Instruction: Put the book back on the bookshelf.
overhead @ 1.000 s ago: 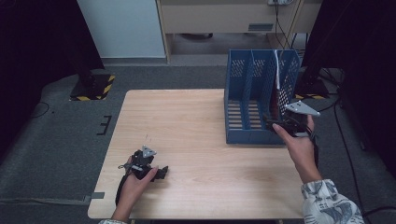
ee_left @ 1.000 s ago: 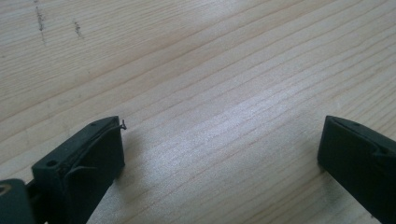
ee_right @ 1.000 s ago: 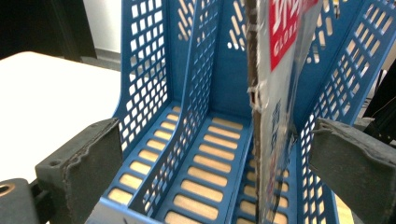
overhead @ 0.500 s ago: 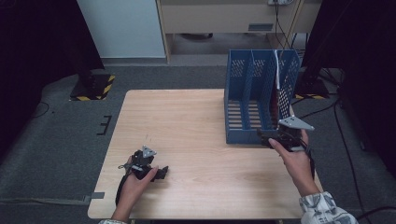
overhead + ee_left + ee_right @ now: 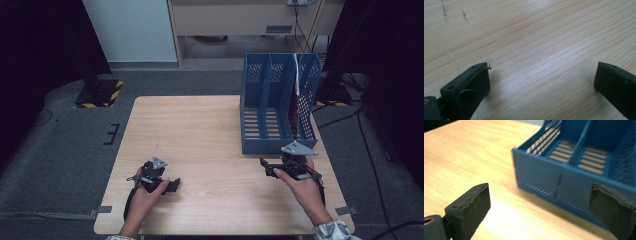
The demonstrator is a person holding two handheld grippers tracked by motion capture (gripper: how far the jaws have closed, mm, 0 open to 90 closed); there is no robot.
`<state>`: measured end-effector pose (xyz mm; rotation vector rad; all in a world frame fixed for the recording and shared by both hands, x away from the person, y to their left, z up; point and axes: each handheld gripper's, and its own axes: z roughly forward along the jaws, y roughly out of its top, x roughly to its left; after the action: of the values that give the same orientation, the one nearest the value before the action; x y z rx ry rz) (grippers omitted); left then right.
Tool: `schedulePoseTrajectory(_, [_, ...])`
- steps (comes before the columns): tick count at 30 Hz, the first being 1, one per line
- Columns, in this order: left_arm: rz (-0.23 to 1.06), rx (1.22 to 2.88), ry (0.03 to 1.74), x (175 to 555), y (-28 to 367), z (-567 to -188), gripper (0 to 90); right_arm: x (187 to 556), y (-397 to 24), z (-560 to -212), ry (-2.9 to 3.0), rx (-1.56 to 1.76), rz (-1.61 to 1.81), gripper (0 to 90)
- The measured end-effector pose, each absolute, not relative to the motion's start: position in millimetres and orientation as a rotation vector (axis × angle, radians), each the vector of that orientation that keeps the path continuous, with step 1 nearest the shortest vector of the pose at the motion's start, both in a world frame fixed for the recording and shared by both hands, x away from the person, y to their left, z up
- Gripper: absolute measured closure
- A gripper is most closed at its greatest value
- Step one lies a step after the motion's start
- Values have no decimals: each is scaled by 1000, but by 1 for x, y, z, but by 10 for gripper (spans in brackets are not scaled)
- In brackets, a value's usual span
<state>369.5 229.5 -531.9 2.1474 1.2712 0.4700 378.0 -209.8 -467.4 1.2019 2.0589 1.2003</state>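
In the left gripper view the left gripper (image 5: 541, 75) has its jaws spread wide, one black pad at the lower left of the frame and the other at the lower right, with nothing between them but bare wood grain of the table (image 5: 536, 37). In the right gripper view the right gripper (image 5: 539, 202) is likewise wide open and grips nothing; its right pad sits in front of the blue file rack (image 5: 564, 170), though whether it touches the rack's front wall cannot be told.

In the high view the left gripper (image 5: 172, 186) lies low on the table (image 5: 200, 130) at the lower left of the frame, near the table's near edge, held by the left hand (image 5: 145, 197). The right gripper (image 5: 265, 165) sits at the lower right, held by the right hand (image 5: 302, 187), just below the front wall of the blue file rack (image 5: 265, 100), with jaws pointing toward the frame's left. A broad stretch of bare wood lies between the two grippers and runs up to the table's far edge at the frame's centre.

The rack stands upright at the upper right of the table, close to its right edge. It is blue plastic with three compartments, slotted floors and perforated side walls. A thin flat item (image 5: 296, 95) stands in the rightmost compartment; what it is cannot be told
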Motion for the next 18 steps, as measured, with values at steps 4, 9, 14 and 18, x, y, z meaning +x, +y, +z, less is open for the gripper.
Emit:
schedulePoseTrajectory(4, [467,2148,1270,370,230,-532,0,373,-200,-477,2126,1181,1188,51])
schedulePoseTrajectory(9, [467,2147,1271,369,229,-532,0,367,-186,-487,2191,1155,1180,65])
schedulePoseTrajectory(14, [467,2147,1270,369,229,-532,0,364,-173,-497,2247,1120,1166,67])
schedulePoseTrajectory(18, [467,2148,1270,369,229,-532,0,362,-161,-506,2295,1107,1148,66])
